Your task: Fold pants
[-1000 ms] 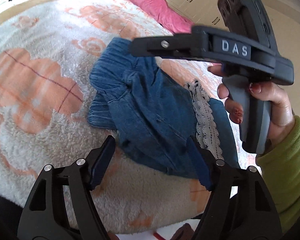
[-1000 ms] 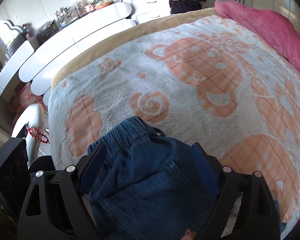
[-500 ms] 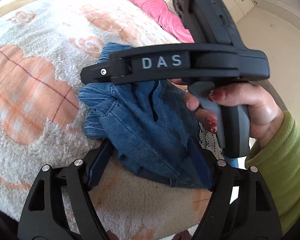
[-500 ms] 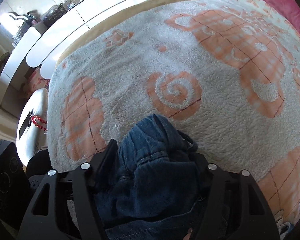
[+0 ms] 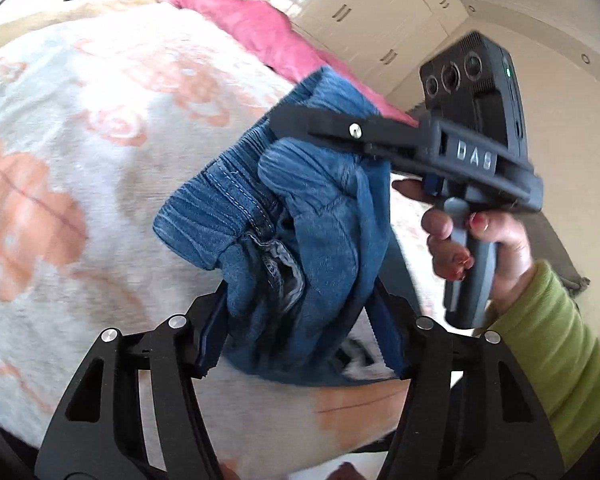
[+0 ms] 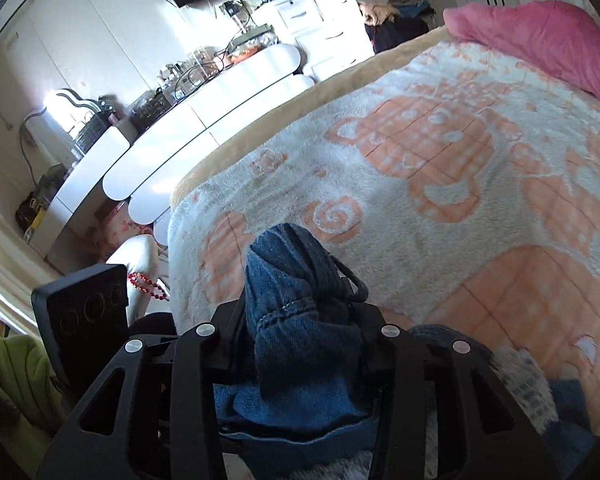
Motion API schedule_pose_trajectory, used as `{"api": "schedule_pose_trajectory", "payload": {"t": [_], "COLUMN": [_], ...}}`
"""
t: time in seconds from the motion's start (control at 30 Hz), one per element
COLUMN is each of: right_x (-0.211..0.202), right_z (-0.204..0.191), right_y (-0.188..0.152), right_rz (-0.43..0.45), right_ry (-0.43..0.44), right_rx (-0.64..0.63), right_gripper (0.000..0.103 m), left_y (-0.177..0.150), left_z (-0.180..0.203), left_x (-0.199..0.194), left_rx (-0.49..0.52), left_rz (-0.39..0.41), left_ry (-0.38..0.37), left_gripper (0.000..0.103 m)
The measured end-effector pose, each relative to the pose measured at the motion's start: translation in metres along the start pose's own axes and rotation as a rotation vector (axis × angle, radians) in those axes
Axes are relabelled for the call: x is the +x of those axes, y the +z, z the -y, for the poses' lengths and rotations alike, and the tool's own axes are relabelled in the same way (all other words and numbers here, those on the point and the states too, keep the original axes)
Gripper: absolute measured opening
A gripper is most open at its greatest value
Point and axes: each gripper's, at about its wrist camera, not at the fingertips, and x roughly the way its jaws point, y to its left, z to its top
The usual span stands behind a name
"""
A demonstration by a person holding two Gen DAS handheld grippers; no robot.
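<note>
The blue denim pants (image 5: 308,216) hang bunched above the fleece blanket, lifted off the bed. My right gripper (image 5: 300,120) is shut on the waistband end and holds it up at the upper middle of the left wrist view. In the right wrist view the denim (image 6: 296,320) is pinched between its fingers. My left gripper (image 5: 300,320) has its fingers on either side of the lower bunch of denim, jaws still wide with cloth between them.
A white and orange fleece blanket (image 6: 440,168) covers the bed. A pink pillow (image 6: 540,40) lies at the far end. A white dresser (image 6: 220,96) with clutter stands beside the bed. A lace-trimmed cloth (image 6: 528,380) lies near the bed edge.
My right gripper closed on the pants' waistband and lifted it off the blanket. The pants now hang bunched in the air, with the lower part between my left fingers.
</note>
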Motion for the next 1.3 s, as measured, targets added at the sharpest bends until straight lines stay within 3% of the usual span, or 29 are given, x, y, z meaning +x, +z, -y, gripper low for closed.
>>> {"api": "schedule_pose_trajectory", "payload": {"t": [0.27,0.37,0.47,0.53,0.63,0.8,0.93,1.03,1.17,1.3], "right_x": [-0.062,-0.088,-0.120,-0.143,-0.153,-0.134,-0.104,-0.104,-0.116,-0.136], "right_z": [0.020,0.027,0.040,0.055,0.064,0.065,0.085,0.094,0.076,0.062], "right_y": [-0.023,-0.038,-0.059,-0.080,-0.104,-0.128,-0.151,-0.163,-0.163,-0.171], "right_rz": [0.087,0.130,0.207,0.258,0.242,0.153,-0.020,0.014,0.071,0.142], "right_ry": [-0.024,-0.031,-0.027,-0.039,-0.134,-0.191,-0.372,-0.330,-0.357,-0.392], "right_rx": [0.031,0.038,0.073,0.142,0.171,0.212,0.265,0.324,0.271,0.245], "right_gripper": [0.042,0.054,0.069,0.072,0.073,0.073,0.070,0.070,0.071,0.072], "left_y": [0.009,0.010,-0.001,-0.010,-0.024,-0.036,-0.044,-0.048,-0.044,-0.026], "left_z": [0.058,0.070,0.088,0.095,0.104,0.112,0.118,0.122,0.118,0.105], "left_x": [0.025,0.045,0.062,0.071,0.083,0.096,0.096,0.088,0.064,0.047], "left_rx": [0.095,0.141,0.210,0.249,0.282,0.315,0.334,0.353,0.324,0.320], "left_rz": [-0.029,-0.048,-0.121,-0.164,-0.228,-0.247,-0.261,-0.264,-0.232,-0.160], "left_ry": [-0.031,-0.040,-0.104,-0.114,-0.109,-0.075,-0.075,-0.072,-0.085,-0.018], "left_gripper": [0.054,0.054,0.060,0.061,0.061,0.065,0.065,0.065,0.069,0.075]}}
